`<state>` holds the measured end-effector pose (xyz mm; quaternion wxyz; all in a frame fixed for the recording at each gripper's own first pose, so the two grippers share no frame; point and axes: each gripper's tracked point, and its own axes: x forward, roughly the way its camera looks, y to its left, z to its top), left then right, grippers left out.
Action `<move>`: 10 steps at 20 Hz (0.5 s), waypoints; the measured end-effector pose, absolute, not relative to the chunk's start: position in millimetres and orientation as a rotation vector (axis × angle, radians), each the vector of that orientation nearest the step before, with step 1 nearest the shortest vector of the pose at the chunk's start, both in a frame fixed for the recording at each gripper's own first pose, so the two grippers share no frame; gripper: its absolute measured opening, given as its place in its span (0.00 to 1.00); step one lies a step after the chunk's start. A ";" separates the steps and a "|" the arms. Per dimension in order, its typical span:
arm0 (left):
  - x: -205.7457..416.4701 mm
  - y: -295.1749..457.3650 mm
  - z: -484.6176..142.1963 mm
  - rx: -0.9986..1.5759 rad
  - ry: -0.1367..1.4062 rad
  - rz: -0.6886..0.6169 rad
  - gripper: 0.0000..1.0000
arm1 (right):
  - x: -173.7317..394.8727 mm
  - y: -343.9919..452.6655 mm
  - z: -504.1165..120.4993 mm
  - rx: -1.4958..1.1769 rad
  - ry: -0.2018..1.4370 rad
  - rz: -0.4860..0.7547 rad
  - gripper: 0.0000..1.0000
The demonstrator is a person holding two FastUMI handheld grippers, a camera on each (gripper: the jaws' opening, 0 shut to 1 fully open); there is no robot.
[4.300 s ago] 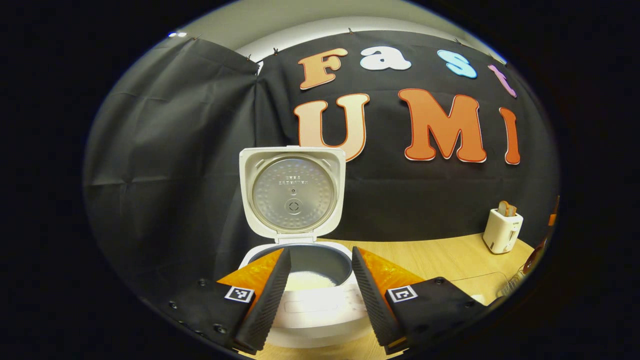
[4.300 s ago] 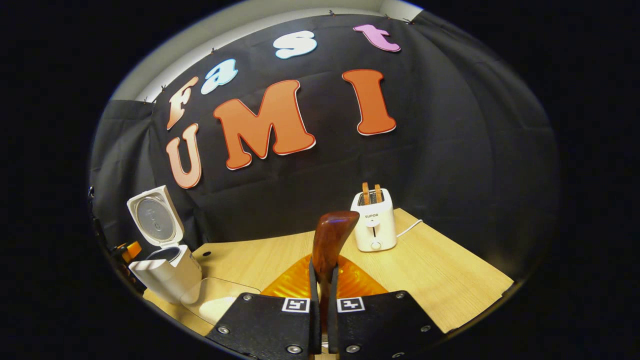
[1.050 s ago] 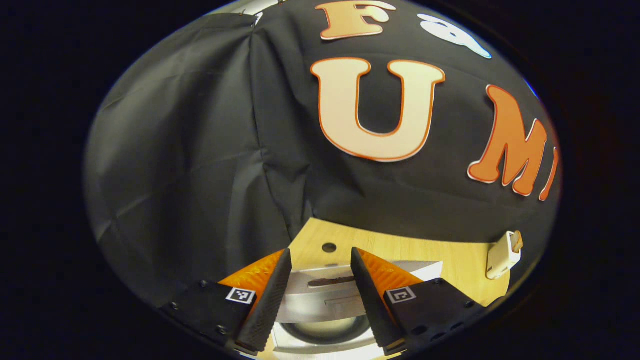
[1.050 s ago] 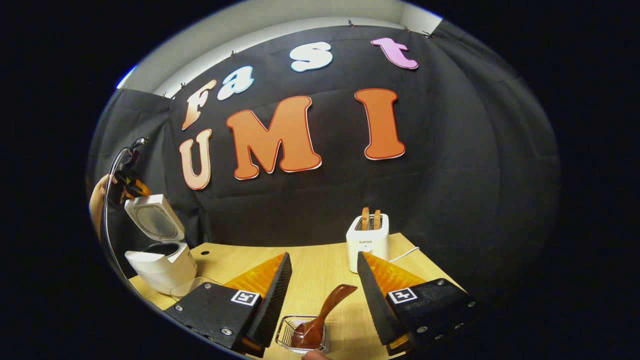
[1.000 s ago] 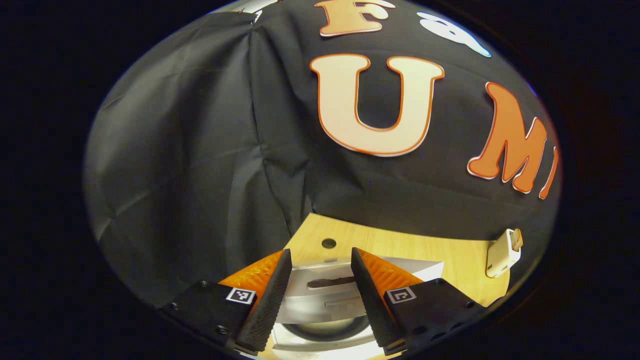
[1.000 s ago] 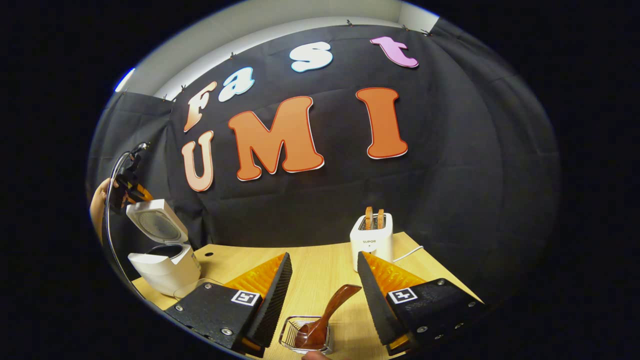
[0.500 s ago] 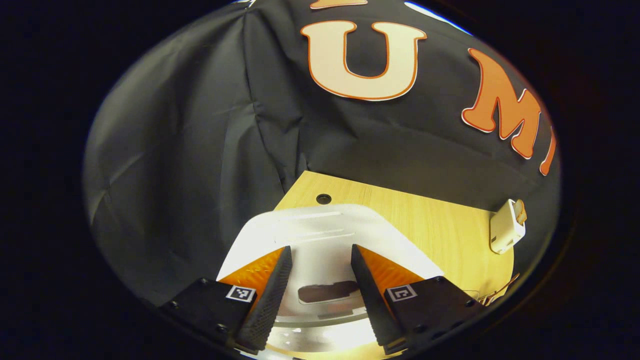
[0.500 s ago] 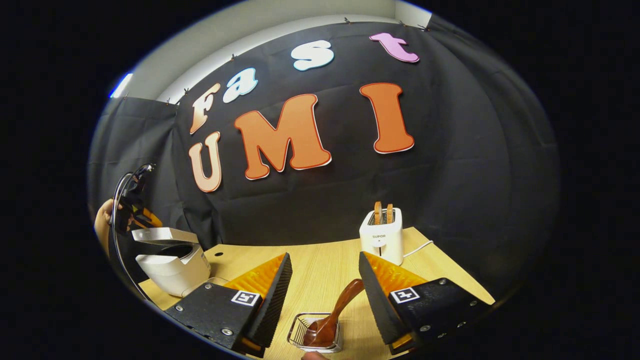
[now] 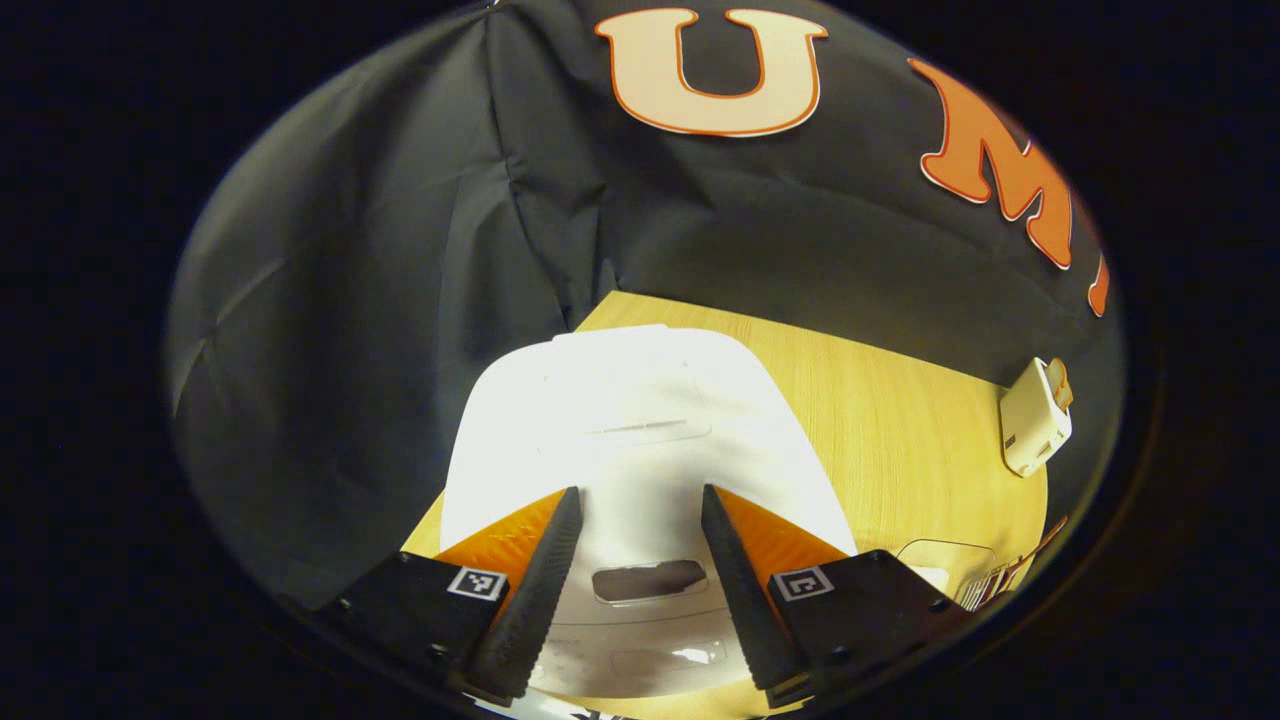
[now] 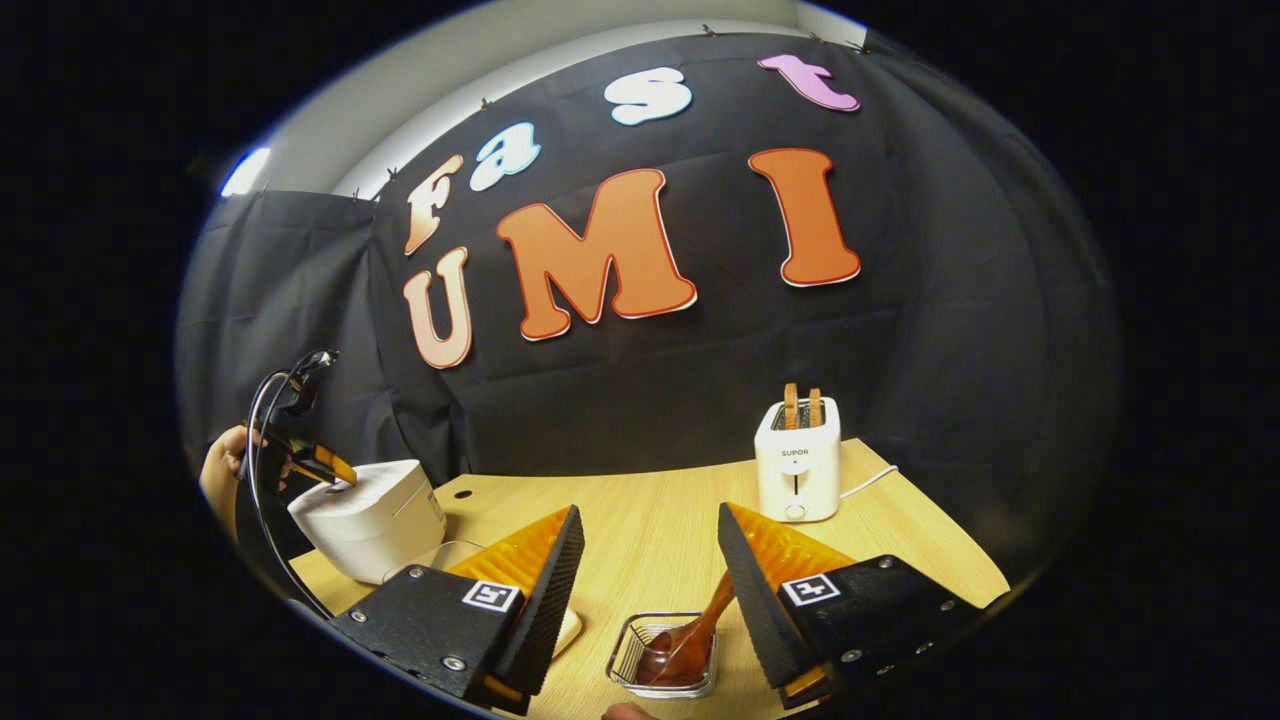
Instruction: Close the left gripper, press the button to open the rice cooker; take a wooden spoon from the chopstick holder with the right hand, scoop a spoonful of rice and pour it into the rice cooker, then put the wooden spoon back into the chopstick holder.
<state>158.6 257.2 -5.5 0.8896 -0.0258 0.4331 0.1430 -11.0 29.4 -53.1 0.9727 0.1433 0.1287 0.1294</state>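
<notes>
While jaws gape, wooden spoon (image 10: 690, 632) leans in chopstick holder (image 10: 630, 662).

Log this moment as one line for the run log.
rice cooker: lid down | left tool: open, over lid | wooden spoon: in chopstick holder | right tool: open

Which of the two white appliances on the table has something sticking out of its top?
The toaster, with bread slices in its slots; the rice cooker has its lid shut.

Wooden spoon (image 10: 690, 630) in chopstick holder (image 10: 627, 668)
</notes>
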 end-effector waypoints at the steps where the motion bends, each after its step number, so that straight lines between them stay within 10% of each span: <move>1: 159.2 256.7 -6.2 -0.046 0.889 0.298 0.83 | -12.0 29.8 -51.2 0.282 0.252 0.262 0.80; 10: 179.5 248.4 27.5 0.115 0.616 0.289 0.83 | -11.5 36.0 -40.7 0.230 0.204 0.255 0.80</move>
